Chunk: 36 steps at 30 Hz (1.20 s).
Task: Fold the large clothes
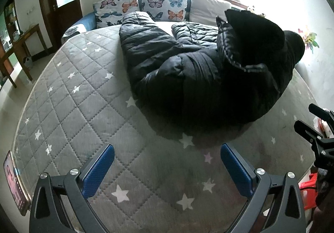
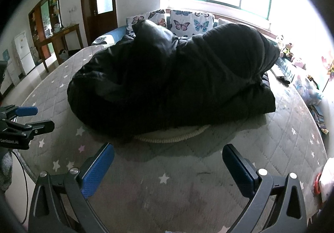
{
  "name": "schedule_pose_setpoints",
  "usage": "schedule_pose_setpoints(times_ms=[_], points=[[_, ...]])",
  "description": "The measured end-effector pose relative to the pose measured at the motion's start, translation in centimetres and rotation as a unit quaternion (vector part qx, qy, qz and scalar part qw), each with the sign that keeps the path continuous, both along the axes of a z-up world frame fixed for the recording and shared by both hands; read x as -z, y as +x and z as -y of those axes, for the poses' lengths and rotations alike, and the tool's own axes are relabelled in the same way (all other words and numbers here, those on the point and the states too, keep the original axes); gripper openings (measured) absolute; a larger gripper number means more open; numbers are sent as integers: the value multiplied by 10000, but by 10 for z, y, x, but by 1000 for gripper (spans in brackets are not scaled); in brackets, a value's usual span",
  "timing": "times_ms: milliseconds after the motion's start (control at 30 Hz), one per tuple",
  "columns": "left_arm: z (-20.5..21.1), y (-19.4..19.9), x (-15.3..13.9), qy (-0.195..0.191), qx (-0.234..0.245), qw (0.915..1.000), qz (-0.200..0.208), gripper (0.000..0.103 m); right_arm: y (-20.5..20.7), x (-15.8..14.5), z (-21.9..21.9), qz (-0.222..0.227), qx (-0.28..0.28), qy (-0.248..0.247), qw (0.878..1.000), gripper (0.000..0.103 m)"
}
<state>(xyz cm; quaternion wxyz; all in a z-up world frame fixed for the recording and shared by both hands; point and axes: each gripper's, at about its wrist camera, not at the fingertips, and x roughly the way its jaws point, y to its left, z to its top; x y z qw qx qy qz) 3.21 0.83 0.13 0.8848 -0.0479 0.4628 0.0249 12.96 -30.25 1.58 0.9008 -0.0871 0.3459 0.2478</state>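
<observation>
Left wrist view: my left hand-held gripper is spread wide, blue pads apart, nothing between them, hovering over the grey star-print bed. The black padded coat lies on the bed ahead of it, not touching. Its long axis runs from near me toward the butterfly pillows at the far end; one sleeve-like length points up-left to the pillows, a bulkier part is heaped up on the right. My right hand-held gripper shows at the right edge, side-on. A phone sits at the bed's left edge, seen only here.

Right wrist view: my right hand-held gripper is also wide open and empty, over bare bed. The coat looks like one dark mound lying across the frame, detail lost in shadow. Only this view shows a pale ribbed edge sticking out under its near side, and plush toys by the window. The left hand-held gripper appears at the left, fingers parted.
</observation>
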Motion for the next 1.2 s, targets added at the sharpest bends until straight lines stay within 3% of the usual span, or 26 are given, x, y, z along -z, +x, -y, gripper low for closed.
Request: schedule_pose_setpoints(times_ms=[367,533,700,867,967,1067,1200], points=[[-2,31,-51,-113,284,9975,638,103,30,-47,-22,413,-275,239,9985,103],[-2,61,-74,-209,485,9940,956,103,55,-52,-45,386,-290,144,9987,102],[-19,104,-74,-405,342,9955,781,103,78,-44,-61,216,-77,-37,9997,79],[-41,144,-48,-797,287,9955,431,103,79,-43,-50,90,-82,86,9999,34],[-43,159,-28,-1204,443,9916,181,103,66,-48,-39,160,-54,44,9998,25],[-32,155,-14,-1558,843,9842,62,103,47,-52,-29,280,-127,-45,9995,23],[-3,136,-3,-1654,1414,9760,-65,103,18,-46,-16,358,-205,-282,9987,23]])
